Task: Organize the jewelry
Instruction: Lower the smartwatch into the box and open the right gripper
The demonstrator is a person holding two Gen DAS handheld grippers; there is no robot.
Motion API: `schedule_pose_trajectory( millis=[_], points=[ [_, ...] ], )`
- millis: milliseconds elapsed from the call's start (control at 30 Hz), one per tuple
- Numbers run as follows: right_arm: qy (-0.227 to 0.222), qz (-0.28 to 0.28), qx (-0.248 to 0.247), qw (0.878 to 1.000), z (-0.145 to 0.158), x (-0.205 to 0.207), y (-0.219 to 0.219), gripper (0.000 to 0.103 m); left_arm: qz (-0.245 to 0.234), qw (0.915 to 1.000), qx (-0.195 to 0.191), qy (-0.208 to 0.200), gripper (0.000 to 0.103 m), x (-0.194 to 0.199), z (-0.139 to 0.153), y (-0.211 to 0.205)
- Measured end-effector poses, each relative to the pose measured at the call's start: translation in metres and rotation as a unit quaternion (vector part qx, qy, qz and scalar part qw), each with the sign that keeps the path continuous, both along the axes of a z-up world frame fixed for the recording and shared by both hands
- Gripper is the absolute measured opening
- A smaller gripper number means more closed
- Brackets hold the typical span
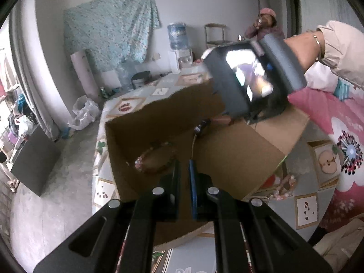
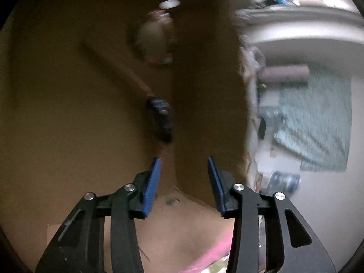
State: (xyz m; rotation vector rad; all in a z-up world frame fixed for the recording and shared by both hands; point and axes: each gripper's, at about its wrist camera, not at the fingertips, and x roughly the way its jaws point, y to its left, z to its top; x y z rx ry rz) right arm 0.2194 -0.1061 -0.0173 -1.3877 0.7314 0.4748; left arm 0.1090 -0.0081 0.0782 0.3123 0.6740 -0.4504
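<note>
Sitting on the patterned table point(image 1: 304, 202): an open cardboard box point(image 1: 227, 154), flaps up, filling most of both views. Lying inside the box, on its floor toward the left wall: a dark beaded bracelet point(image 1: 154, 159), seen again as a blurred ring in the right wrist view point(image 2: 154, 43). Lying deeper in, close to the inner corner: a small dark piece point(image 1: 201, 127) with a thin cord trailing from it toward the left gripper; too blurred in either view to name, showing in the right wrist view as a dark lump point(image 2: 161, 118) at the fold of the box. Resting outside the box, on the table just beside its right corner: a pink beaded bracelet point(image 1: 284, 186).

Hanging above the box rim: the left gripper point(image 1: 184, 173), fingers nearly together with only a narrow slit between, nothing visibly pinched. Reaching into the box from the far side: the right gripper point(image 2: 184, 170), fingers spread wide and holding nothing, the dark piece just ahead of the tips.
</note>
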Motion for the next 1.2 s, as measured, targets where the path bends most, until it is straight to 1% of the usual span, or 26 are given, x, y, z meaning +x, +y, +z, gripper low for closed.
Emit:
schedule_pose_trajectory(
  millis=[67,167,233,267,367,433,500,533,567,600,667,700,800,867,967,1000,1067,1133,1200],
  points=[
    [-0.002,-0.034,0.053,0.998,0.029,0.0,-0.013,0.041,0.008,0.9998,-0.014,-0.006,0.01,-0.005,0.005,0.006],
    [-0.007,-0.066,0.108,0.992,0.058,-0.005,-0.029,0.041,0.018,0.9993,-0.03,-0.01,0.01,-0.015,0.008,0.016],
    [-0.008,-0.092,0.148,0.985,0.079,-0.012,-0.037,0.041,0.021,0.9989,-0.039,-0.013,0.01,-0.022,0.01,0.021],
    [0.0,-0.103,0.175,0.979,0.087,-0.015,-0.038,0.041,0.023,0.9986,-0.045,-0.016,0.01,-0.025,0.01,0.024],
    [0.028,-0.123,0.237,0.963,0.094,-0.008,-0.031,0.041,0.032,0.9974,-0.061,-0.021,0.01,-0.033,0.011,0.031],
    [0.058,-0.137,0.275,0.95,0.091,-0.004,-0.021,0.041,0.044,0.996,-0.076,-0.018,0.01,-0.037,0.01,0.038],
    [0.083,-0.151,0.295,0.94,0.077,0.007,-0.008,0.038,0.053,0.9939,-0.097,-0.007,0.01,-0.039,0.009,0.045],
    [0.1,-0.166,0.304,0.933,0.07,0.016,-0.001,0.037,0.056,0.9932,-0.102,-0.006,0.01,-0.04,0.009,0.047],
    [0.114,-0.179,0.305,0.928,0.063,0.022,0.008,0.033,0.062,0.9926,-0.105,-0.007,0.01,-0.042,0.009,0.05],
    [0.121,-0.19,0.302,0.926,0.053,0.034,0.013,0.026,0.065,0.9923,-0.105,-0.009,0.01,-0.044,0.009,0.052],
    [0.132,-0.217,0.286,0.924,0.032,0.055,0.025,0.022,0.07,0.9919,-0.105,-0.011,0.01,-0.046,0.008,0.056],
    [0.133,-0.225,0.279,0.924,0.024,0.062,0.03,0.02,0.073,0.9917,-0.105,-0.011,0.01,-0.047,0.008,0.058],
    [0.137,-0.255,0.27,0.918,0.004,0.082,0.036,0.019,0.078,0.9916,-0.102,-0.013,0.01,-0.05,0.007,0.062],
    [0.143,-0.273,0.274,0.911,-0.003,0.089,0.036,0.019,0.078,0.9918,-0.1,-0.014,0.01,-0.05,0.005,0.065],
    [0.154,-0.301,0.287,0.896,-0.009,0.102,0.033,0.018,0.078,0.9917,-0.101,-0.015,0.01,-0.049,0.004,0.067],
    [0.162,-0.306,0.291,0.892,-0.01,0.102,0.033,0.016,0.077,0.9917,-0.102,-0.015,0.01,-0.048,0.004,0.067],
    [0.171,-0.315,0.29,0.887,-0.015,0.104,0.032,0.016,0.076,0.9914,-0.105,-0.014,0.01,-0.046,0.003,0.068],
    [0.193,-0.328,0.284,0.88,-0.022,0.102,0.029,0.016,0.077,0.9913,-0.106,-0.013,0.01,-0.046,0.002,0.068],
    [0.203,-0.33,0.28,0.878,-0.025,0.098,0.026,0.016,0.077,0.9912,-0.107,-0.012,0.01,-0.045,0.002,0.067]
  ],
)
